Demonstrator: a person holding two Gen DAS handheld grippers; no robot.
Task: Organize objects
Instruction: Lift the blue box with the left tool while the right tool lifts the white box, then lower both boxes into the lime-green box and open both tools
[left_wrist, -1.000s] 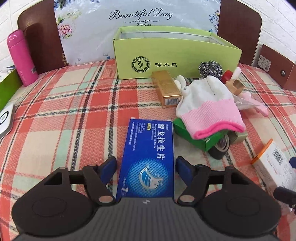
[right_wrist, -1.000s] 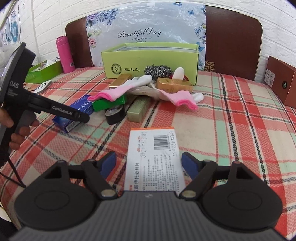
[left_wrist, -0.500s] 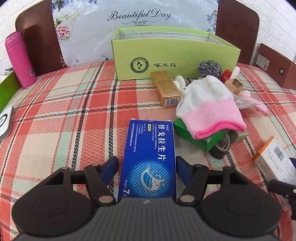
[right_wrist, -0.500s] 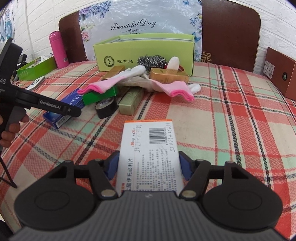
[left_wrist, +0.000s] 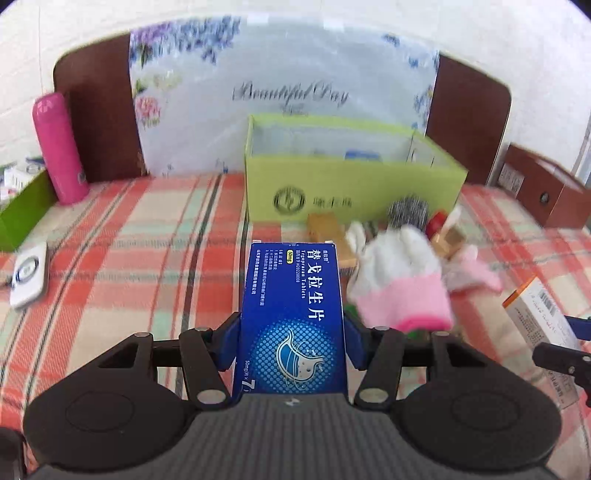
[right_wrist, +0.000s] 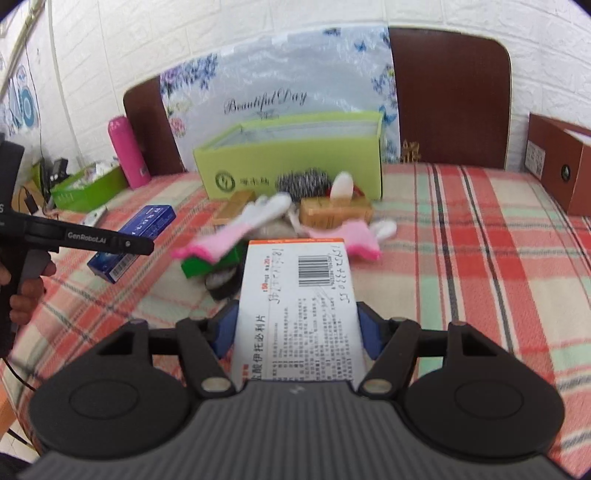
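We hold the blue tablet box (left_wrist: 291, 325) clenched in our left tool (left_wrist: 291, 343) and the white medicine box (right_wrist: 299, 314) in our right tool (right_wrist: 297, 332), both lifted before the green box (left_wrist: 351, 184), probably to drop them inside.

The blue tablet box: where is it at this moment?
The blue tablet box sits clamped between the left tool's pads, lifted above the plaid tablecloth, with the pink-cuffed glove to its right and the green box beyond it.

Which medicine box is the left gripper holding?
The blue box, clamped in the left gripper; the white, orange-edged box is in the right gripper.
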